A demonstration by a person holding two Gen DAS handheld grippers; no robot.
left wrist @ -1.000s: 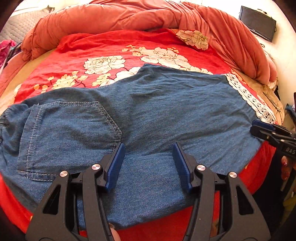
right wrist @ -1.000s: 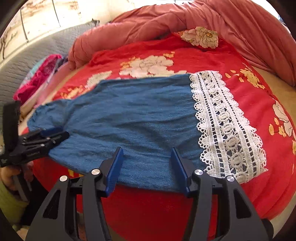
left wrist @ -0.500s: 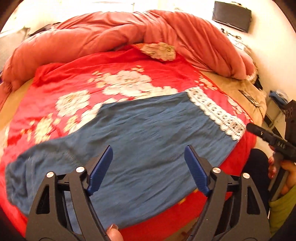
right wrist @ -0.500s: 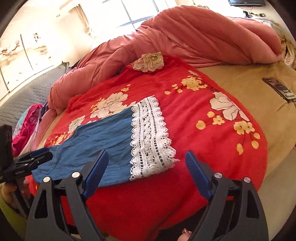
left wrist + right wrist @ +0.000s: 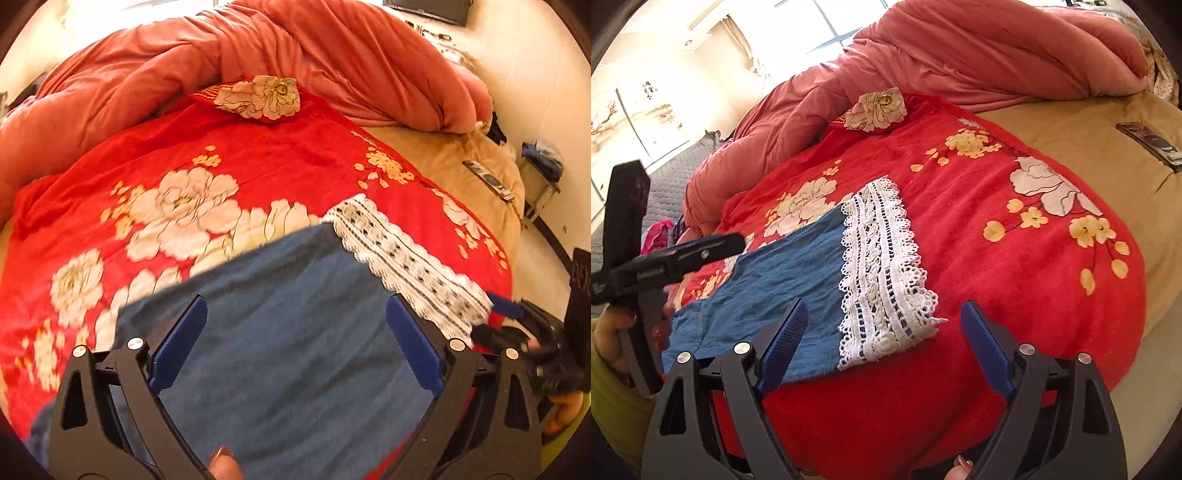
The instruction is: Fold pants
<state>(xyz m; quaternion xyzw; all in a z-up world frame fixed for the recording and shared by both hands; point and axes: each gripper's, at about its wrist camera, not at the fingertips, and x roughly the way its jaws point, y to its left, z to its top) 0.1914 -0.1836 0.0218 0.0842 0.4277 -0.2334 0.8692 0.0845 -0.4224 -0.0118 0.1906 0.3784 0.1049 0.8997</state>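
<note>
Both views shifted toward the lace hem | red floral blanket [image 5: 1015, 258]: under pants | pants [image 5: 295, 350]: flat, near edge | left gripper [image 5: 295, 347]: jaws just widened, spread above denim, empty | right gripper [image 5: 882, 350]: spread, empty, over hem

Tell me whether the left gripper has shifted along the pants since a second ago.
Yes. The left gripper, jaws just opening and empty, moved along the pants from the back pocket toward the lace hem.

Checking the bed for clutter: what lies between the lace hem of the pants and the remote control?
In the right wrist view, only bedding: the red floral blanket, then tan sheet, between the lace hem and the remote control.
</note>
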